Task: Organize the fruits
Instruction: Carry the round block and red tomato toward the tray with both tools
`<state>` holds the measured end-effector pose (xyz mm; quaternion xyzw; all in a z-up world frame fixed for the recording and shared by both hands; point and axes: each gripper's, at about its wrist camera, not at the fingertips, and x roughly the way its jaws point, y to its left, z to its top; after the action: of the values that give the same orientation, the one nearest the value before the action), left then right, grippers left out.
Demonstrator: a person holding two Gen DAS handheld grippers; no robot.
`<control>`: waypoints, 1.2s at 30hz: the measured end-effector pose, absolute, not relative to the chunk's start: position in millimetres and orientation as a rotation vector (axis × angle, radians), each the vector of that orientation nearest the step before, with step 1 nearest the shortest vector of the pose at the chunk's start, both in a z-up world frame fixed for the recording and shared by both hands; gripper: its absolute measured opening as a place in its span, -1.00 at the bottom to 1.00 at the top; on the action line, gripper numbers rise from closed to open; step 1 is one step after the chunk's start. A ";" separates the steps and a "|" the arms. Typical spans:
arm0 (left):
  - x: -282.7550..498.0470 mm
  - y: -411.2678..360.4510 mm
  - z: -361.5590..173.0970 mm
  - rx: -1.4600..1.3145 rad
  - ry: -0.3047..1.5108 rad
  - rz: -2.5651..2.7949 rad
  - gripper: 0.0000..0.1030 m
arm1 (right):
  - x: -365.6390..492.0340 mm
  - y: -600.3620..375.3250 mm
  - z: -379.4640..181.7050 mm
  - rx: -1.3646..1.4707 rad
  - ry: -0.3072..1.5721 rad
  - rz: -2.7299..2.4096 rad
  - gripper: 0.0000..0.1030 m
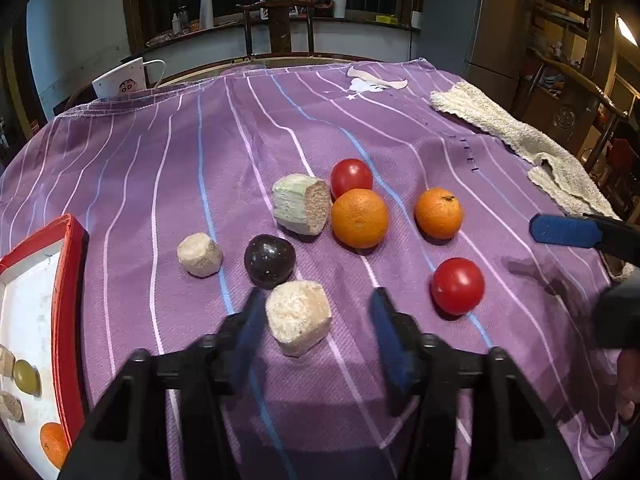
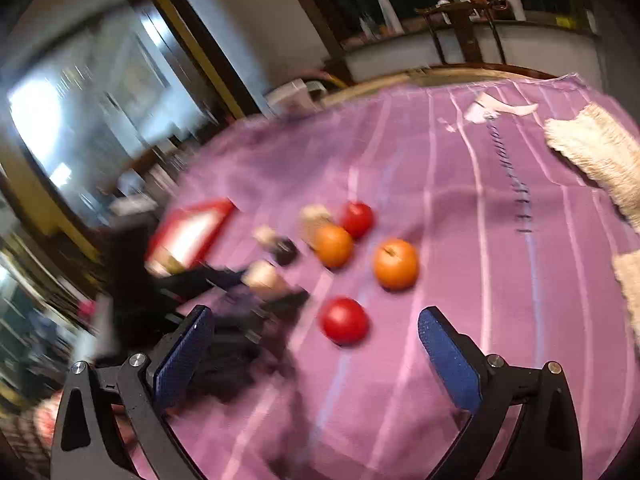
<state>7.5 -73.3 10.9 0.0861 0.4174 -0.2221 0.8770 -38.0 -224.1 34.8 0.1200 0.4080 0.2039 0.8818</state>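
Note:
Fruits lie on a purple striped cloth [image 1: 160,184]. My left gripper [image 1: 318,312] is open, its jaws on either side of a pale beige chunk [image 1: 298,322] on the cloth. Beyond it lie a dark plum [image 1: 270,260], a second beige chunk [image 1: 200,255], a greenish cut piece [image 1: 302,204], two oranges [image 1: 359,219] [image 1: 439,213] and two tomatoes [image 1: 351,178] [image 1: 457,286]. A red-rimmed white tray [image 1: 68,280] at the left holds a green fruit [image 1: 26,376] and an orange [image 1: 54,444]. My right gripper [image 2: 316,340] is open and empty above the cloth, near a tomato [image 2: 345,321]; this view is blurred.
A cream towel [image 1: 516,132] lies along the cloth's right edge. A white mug [image 1: 122,78] stands at the far left corner. A wooden chair [image 1: 280,26] stands behind the table. The right gripper's blue finger [image 1: 566,230] shows at the right in the left wrist view.

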 end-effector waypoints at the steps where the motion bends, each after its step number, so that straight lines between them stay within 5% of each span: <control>1: 6.6 -73.1 11.4 0.171 0.872 -0.473 -0.28 | -36.0 -218.6 31.9 0.222 0.876 0.405 1.00; 2: 5.8 -73.1 12.1 0.160 0.876 -0.486 -0.45 | -34.9 -213.6 29.4 0.196 0.887 0.395 0.98; 4: 3.1 -73.1 14.6 0.153 0.872 -0.482 -0.45 | -34.2 -203.4 29.3 0.144 0.890 0.379 0.82; 6: -0.4 -70.4 18.2 0.143 0.865 -0.474 -0.45 | -32.8 -195.5 28.0 0.090 0.903 0.353 0.54; 8: -5.3 -65.0 23.7 0.133 0.860 -0.458 -0.45 | -26.8 -187.5 22.6 0.056 0.922 0.325 0.01; 14: -28.7 -40.3 43.3 0.106 0.837 -0.431 -0.45 | -19.8 -184.5 16.9 0.011 0.923 0.304 -0.34; 25: -69.5 68.3 67.2 -0.003 0.798 -0.224 -0.45 | -37.7 -170.1 40.4 0.039 0.897 0.378 -0.35; 36: -69.2 191.3 46.8 -0.054 0.868 0.064 -0.45 | -33.6 -49.2 83.0 -0.006 0.847 0.638 -0.35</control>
<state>-69.2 191.3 46.8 -0.0263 0.4204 0.0308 0.9065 -33.6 -49.2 83.0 -0.0027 0.4038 0.3040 0.8629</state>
